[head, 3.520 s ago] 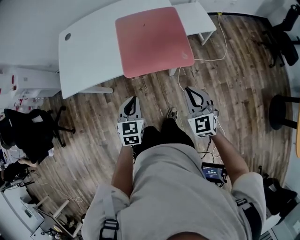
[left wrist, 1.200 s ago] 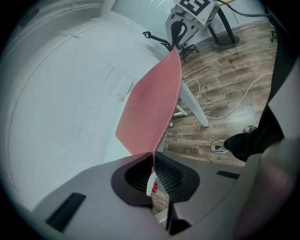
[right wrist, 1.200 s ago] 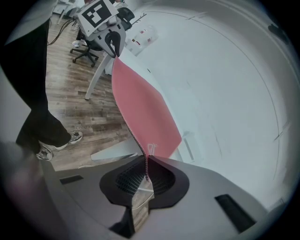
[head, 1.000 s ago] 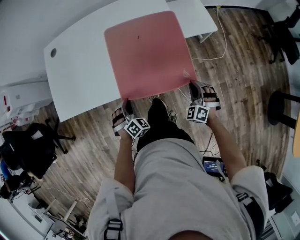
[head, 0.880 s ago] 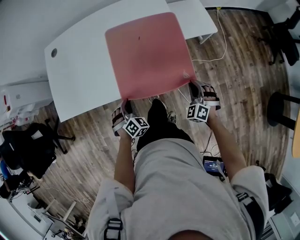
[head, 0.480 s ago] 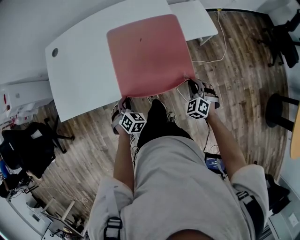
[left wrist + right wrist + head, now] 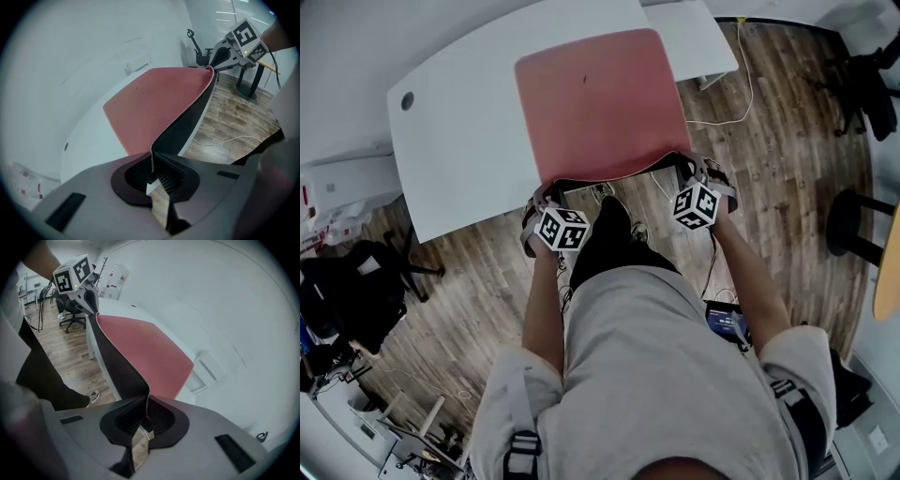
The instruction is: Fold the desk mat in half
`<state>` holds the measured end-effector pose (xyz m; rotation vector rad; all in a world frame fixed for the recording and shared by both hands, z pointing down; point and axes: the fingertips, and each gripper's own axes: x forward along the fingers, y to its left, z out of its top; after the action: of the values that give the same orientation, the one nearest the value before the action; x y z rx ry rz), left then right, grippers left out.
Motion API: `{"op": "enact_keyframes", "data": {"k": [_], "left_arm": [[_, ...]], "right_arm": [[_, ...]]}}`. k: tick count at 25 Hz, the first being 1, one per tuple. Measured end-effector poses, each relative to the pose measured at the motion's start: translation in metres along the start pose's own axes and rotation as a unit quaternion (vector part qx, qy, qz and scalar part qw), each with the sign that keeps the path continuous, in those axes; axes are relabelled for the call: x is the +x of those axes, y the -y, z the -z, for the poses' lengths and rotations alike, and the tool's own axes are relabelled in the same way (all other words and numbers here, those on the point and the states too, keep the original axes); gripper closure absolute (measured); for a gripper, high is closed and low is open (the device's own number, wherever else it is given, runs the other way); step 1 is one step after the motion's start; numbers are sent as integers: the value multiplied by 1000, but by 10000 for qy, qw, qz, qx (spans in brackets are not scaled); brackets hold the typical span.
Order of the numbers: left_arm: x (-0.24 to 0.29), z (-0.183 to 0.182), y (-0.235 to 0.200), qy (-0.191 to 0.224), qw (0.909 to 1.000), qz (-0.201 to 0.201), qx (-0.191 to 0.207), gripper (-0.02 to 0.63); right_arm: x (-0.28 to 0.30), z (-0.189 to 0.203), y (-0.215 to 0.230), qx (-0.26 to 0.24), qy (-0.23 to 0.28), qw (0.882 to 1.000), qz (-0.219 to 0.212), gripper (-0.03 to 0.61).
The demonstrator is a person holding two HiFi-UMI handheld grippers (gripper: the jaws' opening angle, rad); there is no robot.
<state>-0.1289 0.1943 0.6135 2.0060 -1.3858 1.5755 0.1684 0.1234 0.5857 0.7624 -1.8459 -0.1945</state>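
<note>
Jaws on desk mat (image 7: 598, 103), edge now aloft

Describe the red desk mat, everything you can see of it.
The red rectangular desk mat has rounded corners, a smooth leather-like top, a black underside and pale stitching along its edge. Most of it lies flat on the white desk. Its near edge is lifted off the desk, showing the underside, with the left gripper shut on one near corner and the right gripper shut on the other.

White desk (image 7: 459, 141), wooden floor (image 7: 797, 159)
</note>
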Motion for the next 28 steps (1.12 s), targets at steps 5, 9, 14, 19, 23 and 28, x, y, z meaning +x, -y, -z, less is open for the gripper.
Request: {"op": "enact_keyframes", "data": {"k": [5,9,14,19,23,28], "left_arm": [[2,-1,1,-7,9993,284,-235,586],[1,-1,-1,16,9989,343,-331,586],[-4,-1,-1,82,9986,367,-380,586],[-4,-1,-1,84,9977,553,-385,586],[-3,-2,-1,48,9950,840,-533,586],[-5,-13,-9,186,9950,862,-465,586]], "right_arm": [[5,3,0,83,-132,9997,-165,526],[8,0,1,152,-169,9994,-243,526],[4,-1,4,195,-74,9996,-198,526],[4,-1,5,267,-110,9992,-266,526],[8,-5,11,285,-180,9990,-290,526],[12,-6,16,294,-292,9985,-355,526]]}}
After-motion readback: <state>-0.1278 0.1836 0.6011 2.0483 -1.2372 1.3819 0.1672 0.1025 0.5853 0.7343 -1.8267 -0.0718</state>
